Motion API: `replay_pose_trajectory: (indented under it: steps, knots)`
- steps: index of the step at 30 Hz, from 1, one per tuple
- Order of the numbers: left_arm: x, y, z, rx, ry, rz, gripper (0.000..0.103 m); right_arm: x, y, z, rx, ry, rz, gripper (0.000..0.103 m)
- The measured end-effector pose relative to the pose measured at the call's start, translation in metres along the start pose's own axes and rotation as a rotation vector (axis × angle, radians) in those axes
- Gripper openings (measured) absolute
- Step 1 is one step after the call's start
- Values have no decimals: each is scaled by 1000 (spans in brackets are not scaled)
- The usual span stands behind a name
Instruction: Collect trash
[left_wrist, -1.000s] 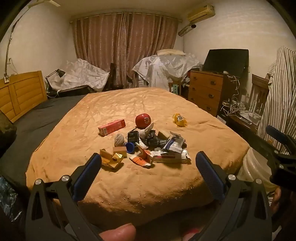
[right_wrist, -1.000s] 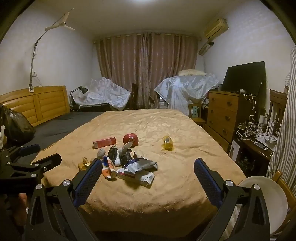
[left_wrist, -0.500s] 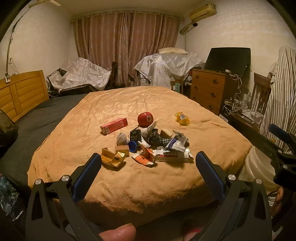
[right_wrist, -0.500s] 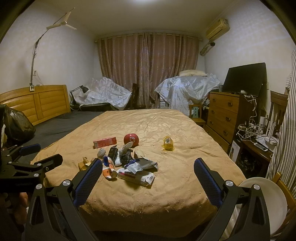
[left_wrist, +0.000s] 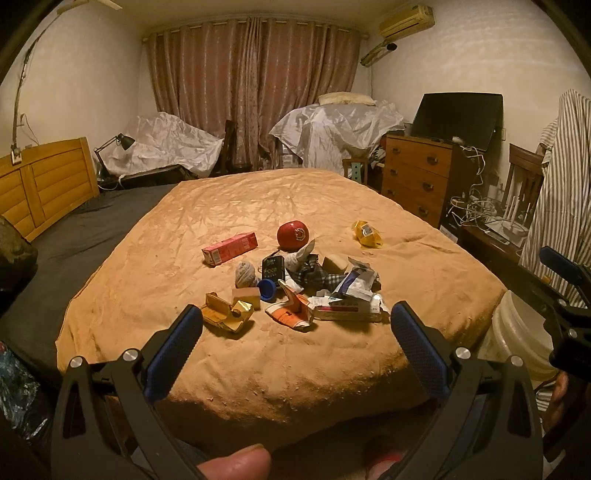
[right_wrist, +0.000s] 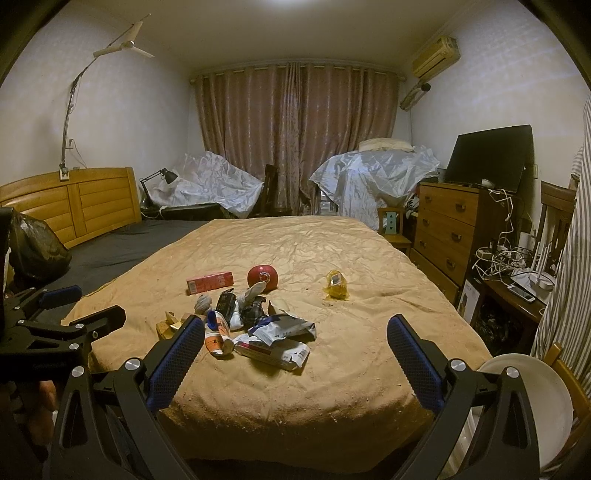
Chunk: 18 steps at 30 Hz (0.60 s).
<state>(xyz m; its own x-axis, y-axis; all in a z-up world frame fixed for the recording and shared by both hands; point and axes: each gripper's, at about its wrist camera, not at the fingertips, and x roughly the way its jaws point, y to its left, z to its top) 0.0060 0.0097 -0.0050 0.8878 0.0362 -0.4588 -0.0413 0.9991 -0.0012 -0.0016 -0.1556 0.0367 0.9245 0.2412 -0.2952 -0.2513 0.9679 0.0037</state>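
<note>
The trash lies in a loose heap on the near half of the tan bedspread (left_wrist: 332, 206), the heap's long axis running left to right across the bed. At its far left the pink carton (left_wrist: 229, 248) lies flat, its long axis slanting from near left to far right, and the red ball-shaped item (left_wrist: 293, 234) sits just right of it. The yellow wrapper (left_wrist: 367, 233) lies apart from the rest, farther right. Nearer, a gold opened box (left_wrist: 225, 316) sits at the left end of the heap, an orange-and-white crumpled pack (left_wrist: 290, 314) in the middle, and a flat white-and-red packet (left_wrist: 347, 310) at the right, its long side across the view, with a torn blue-and-white wrapper (left_wrist: 360, 282) on top of it. A blue cap (left_wrist: 266, 289), a grey ball of string (left_wrist: 245, 274) and a dark pouch (left_wrist: 272, 267) stand between these and the carton. The left gripper (left_wrist: 295, 334) and the right gripper (right_wrist: 295, 338) both hover off the near edge of the bed, jaws spread wide with nothing between them. A white bucket (right_wrist: 532, 395) stands at the bed's near right corner, a black bag (right_wrist: 35, 247) at the left, and a wooden dresser (left_wrist: 419, 177) along the right wall.
</note>
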Motion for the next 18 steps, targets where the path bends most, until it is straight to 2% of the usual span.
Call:
replay_pose_trajectory:
  steps: [18]
  knots:
    - [1,4,0,-4,2,4,98,2,1,1,-3,4,0,99]
